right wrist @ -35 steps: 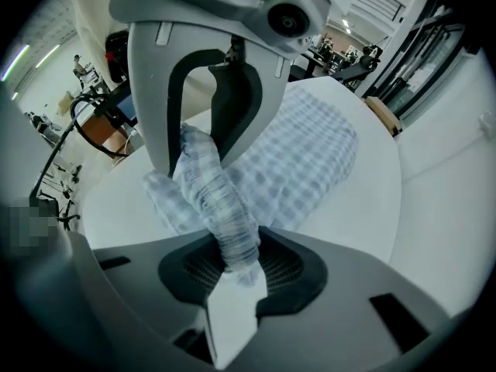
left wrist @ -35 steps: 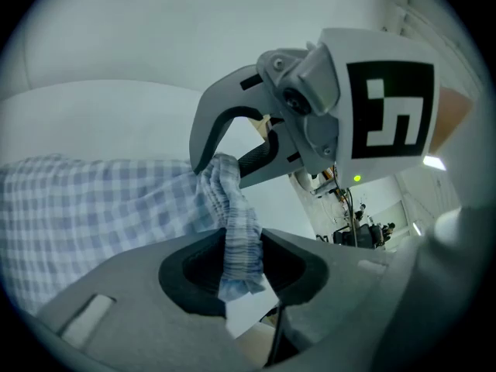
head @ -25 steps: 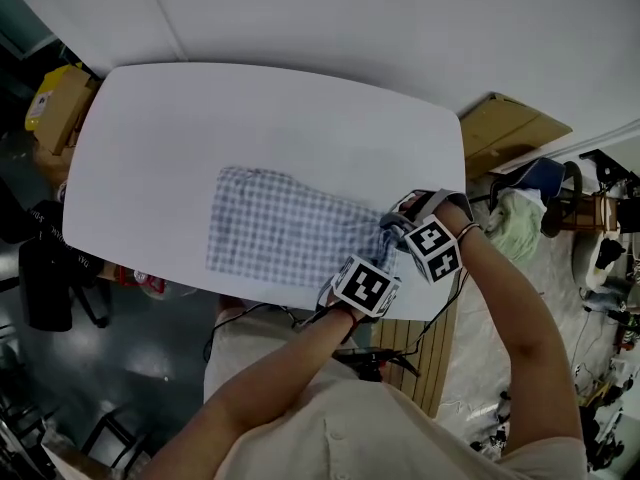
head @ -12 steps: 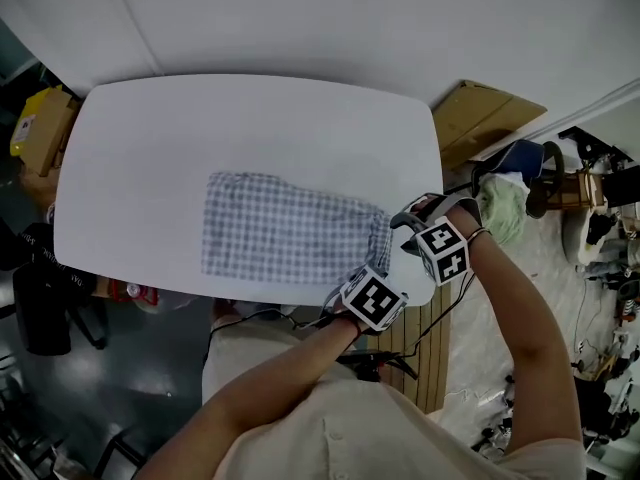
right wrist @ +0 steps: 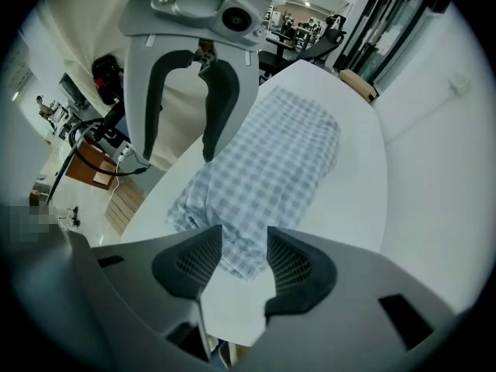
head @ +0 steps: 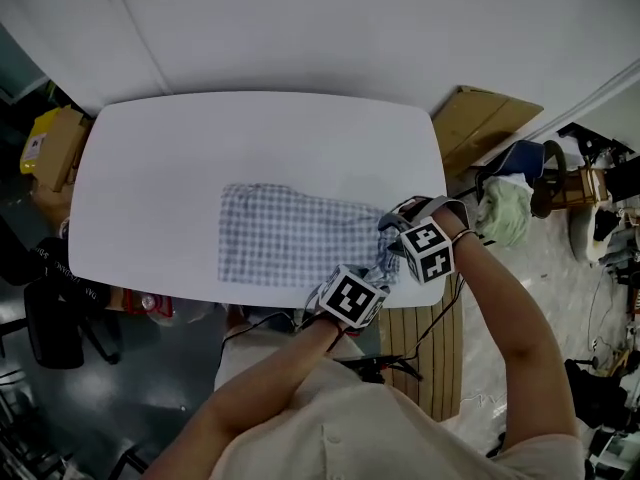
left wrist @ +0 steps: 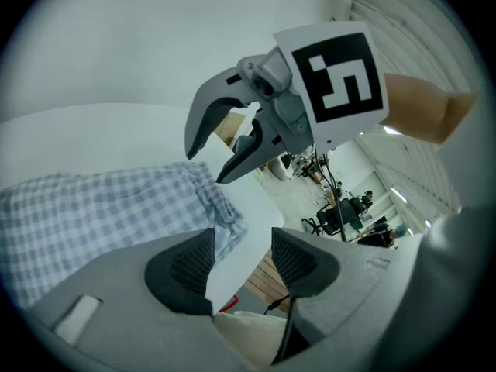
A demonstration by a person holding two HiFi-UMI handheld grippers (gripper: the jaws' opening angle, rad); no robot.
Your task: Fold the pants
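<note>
Checked blue-and-white pants point(head: 295, 238) lie flat on the white bench point(head: 250, 138), running from the middle toward the right near corner, the right end bunched into a crumpled lump close to the bench edge. Both bare forearms come up from the bottom of the head view and meet at that bunched end, elbows out, wrists close together. The left tool point(head: 345, 293) sits at the near edge just beside the pants, tilted down and forward toward the cloth. In the left gripper view its jaws point(left wrist: 242, 258) stand apart with nothing pinched; through the gap you see the bench edge and the ruffled hem of the pants point(left wrist: 101, 208), not touched by the pads. The right tool point(head: 400, 218) hangs over the bunched end, pointing about straight down, marker cube facing up. In the right gripper view its jaws point(right wrist: 244, 258) are apart and have just been closing a little; the crumpled end of the pants point(right wrist: 271, 161) shows below the gap, but the pads press on nothing. Seen from the left gripper view, the right tool point(left wrist: 209, 161) hovers just above the cloth, both fingers clear of it. The left tool point(right wrist: 180, 115) shows opposite in the right gripper view, fingers spread and empty. A cardboard box point(head: 490, 128) sits on the floor beyond the bench's right end.
</note>
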